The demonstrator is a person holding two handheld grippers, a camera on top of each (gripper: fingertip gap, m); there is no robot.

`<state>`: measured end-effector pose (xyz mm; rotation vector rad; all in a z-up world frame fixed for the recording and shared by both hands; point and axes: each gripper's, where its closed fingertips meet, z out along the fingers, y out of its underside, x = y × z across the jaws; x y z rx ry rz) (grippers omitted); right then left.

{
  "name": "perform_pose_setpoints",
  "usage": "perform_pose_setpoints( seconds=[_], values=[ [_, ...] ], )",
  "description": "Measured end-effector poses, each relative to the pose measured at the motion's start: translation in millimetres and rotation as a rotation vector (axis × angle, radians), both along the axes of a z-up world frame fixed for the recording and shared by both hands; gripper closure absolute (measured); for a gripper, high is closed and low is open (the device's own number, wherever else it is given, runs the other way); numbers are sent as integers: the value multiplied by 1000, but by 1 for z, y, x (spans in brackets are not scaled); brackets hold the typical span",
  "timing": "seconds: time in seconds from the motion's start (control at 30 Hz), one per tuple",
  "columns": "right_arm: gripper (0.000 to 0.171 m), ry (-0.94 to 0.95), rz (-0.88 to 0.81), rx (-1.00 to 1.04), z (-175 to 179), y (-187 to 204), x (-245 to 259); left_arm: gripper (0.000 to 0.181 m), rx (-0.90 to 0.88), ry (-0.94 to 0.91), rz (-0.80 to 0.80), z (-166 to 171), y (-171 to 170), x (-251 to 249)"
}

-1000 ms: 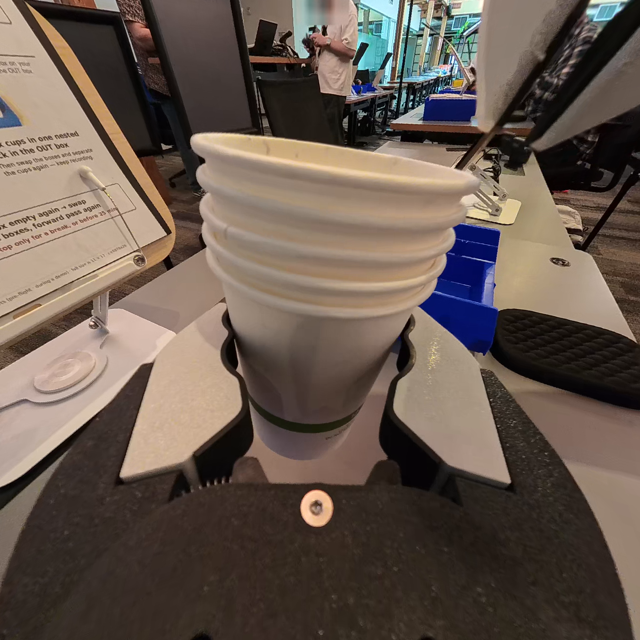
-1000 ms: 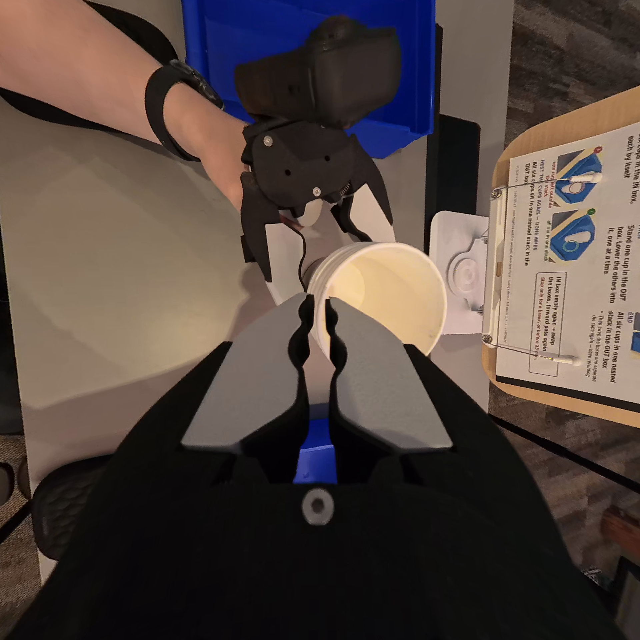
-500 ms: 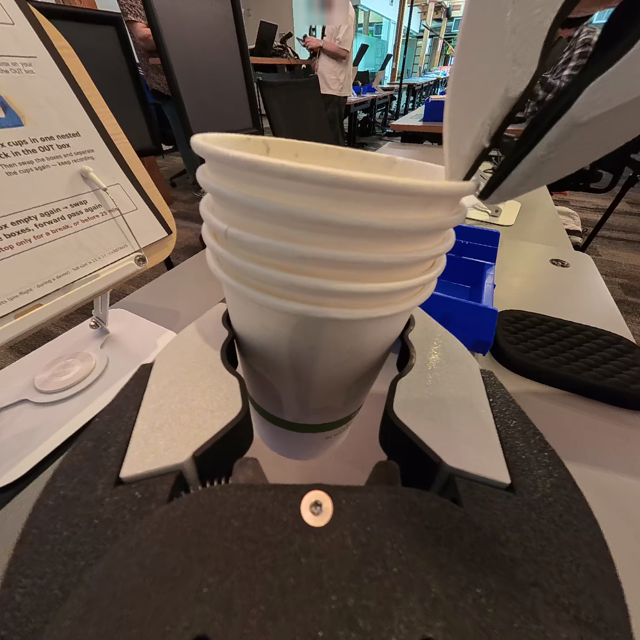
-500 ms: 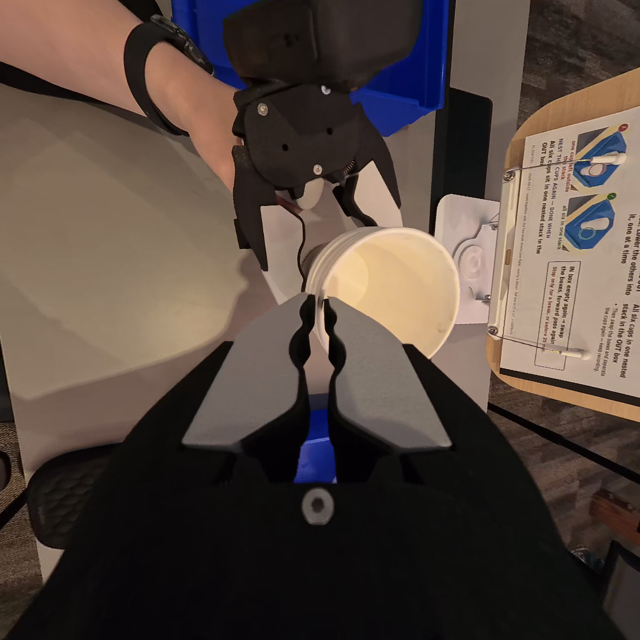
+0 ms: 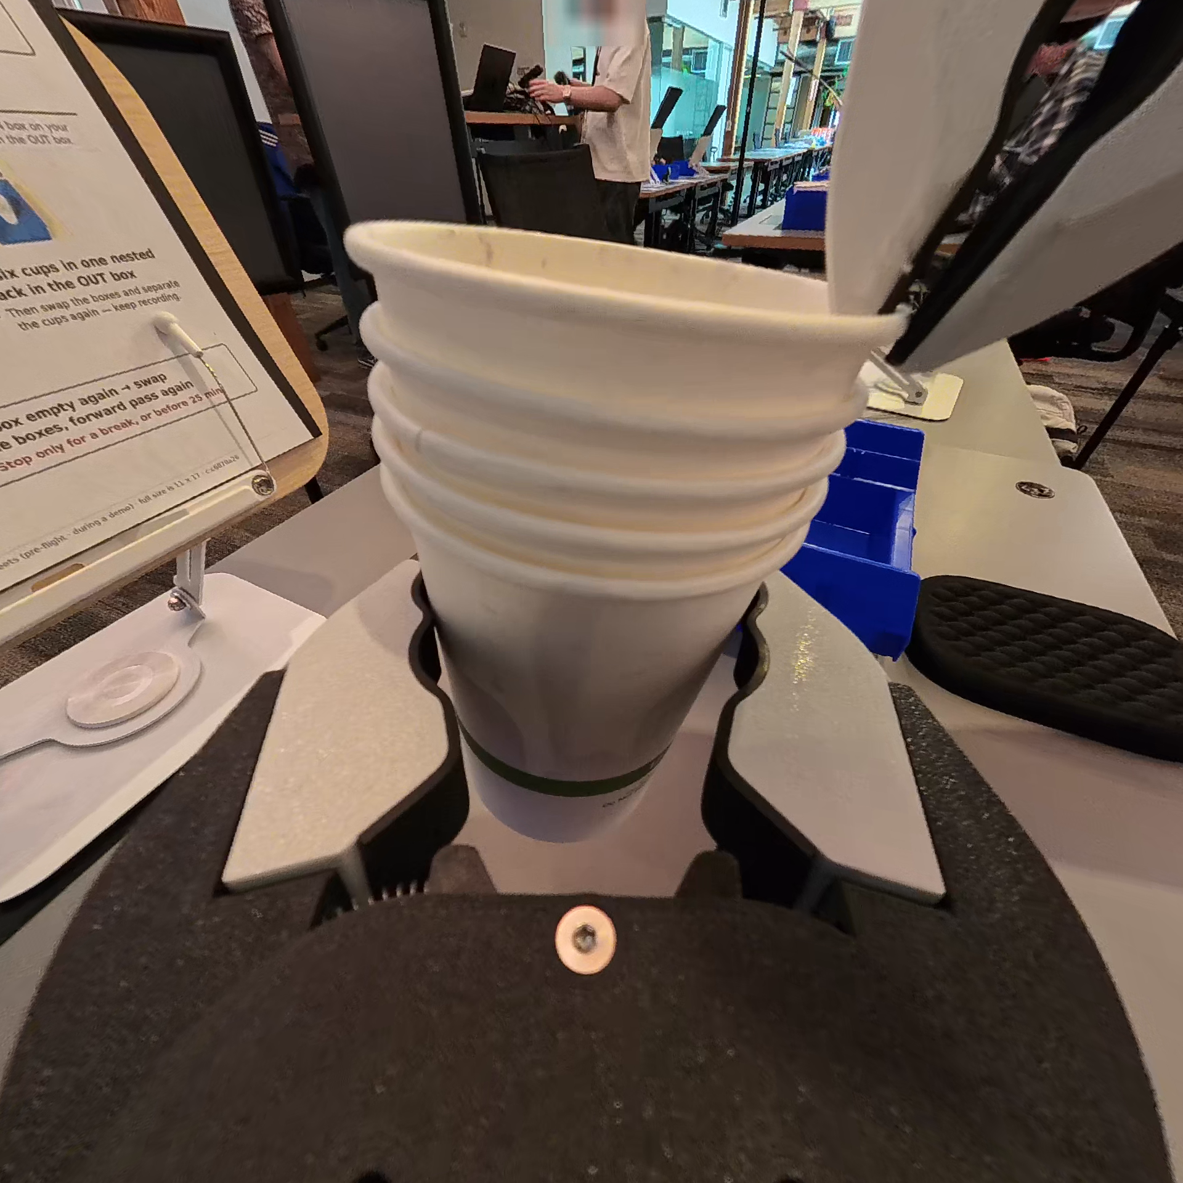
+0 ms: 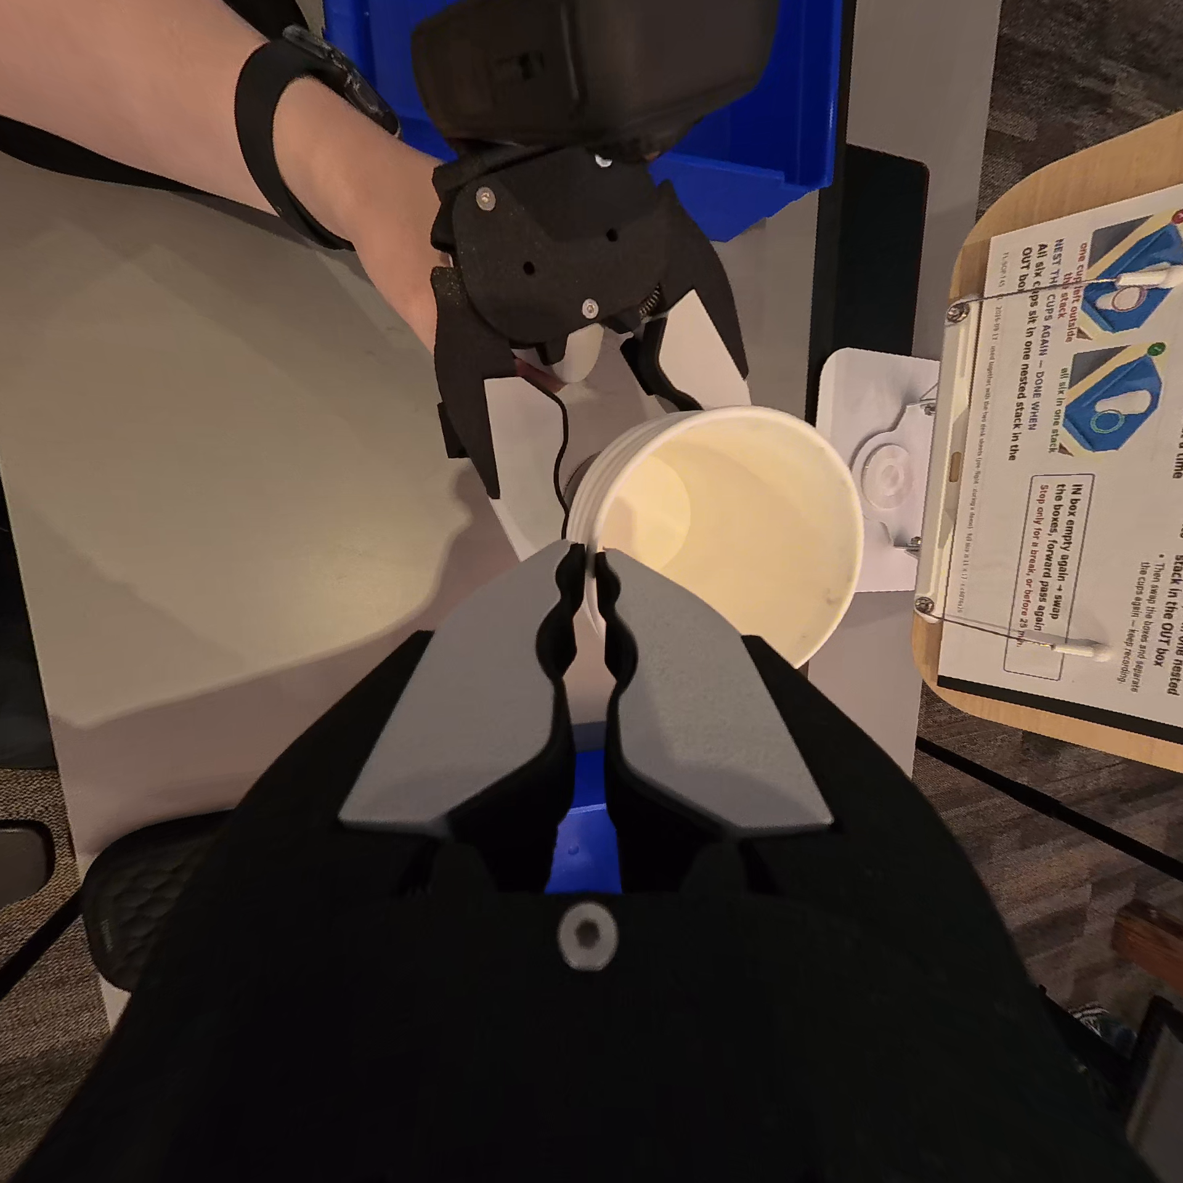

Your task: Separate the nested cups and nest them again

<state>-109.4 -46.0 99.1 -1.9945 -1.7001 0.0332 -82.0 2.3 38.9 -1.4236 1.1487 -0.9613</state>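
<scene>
Left wrist view: bright, even indoor light, daylight from windows in the far background; small glare spot on the right finger (image 5: 800, 646) of the left tool (image 5: 589, 646); stack of cups (image 5: 595, 512) sharp, its upper rim slightly soft; right tool (image 5: 896, 301) at top right blurred; strong wide-angle bending toward the edges. Right wrist view: dimmer, warmer; broad soft shadows across the bench (image 6: 224, 448); tool body near black, detail lost; instruction sheet (image 6: 1088, 512) curved by edge distortion.

Cup stack (image 5: 595, 512) between left gripper (image 5: 589, 646) fingers (image 5: 346, 736), above tabletop (image 5: 1024, 851). Bin (image 5: 858, 576) behind it on the right, sign stand (image 5: 128, 358) on the left
</scene>
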Motion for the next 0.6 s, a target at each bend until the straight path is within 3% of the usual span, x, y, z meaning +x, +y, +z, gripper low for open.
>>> perform_pose_setpoints(
  seconds=[0.37, 0.6],
  values=[
    [168, -19, -6, 22, 15, 2, 0, 89, -8, 3, 5, -2, 2, 0],
    [168, -5, -44, 67, 54, 8, 7, 90, -10, 9, 1, -5, 2, 1]
  ],
)
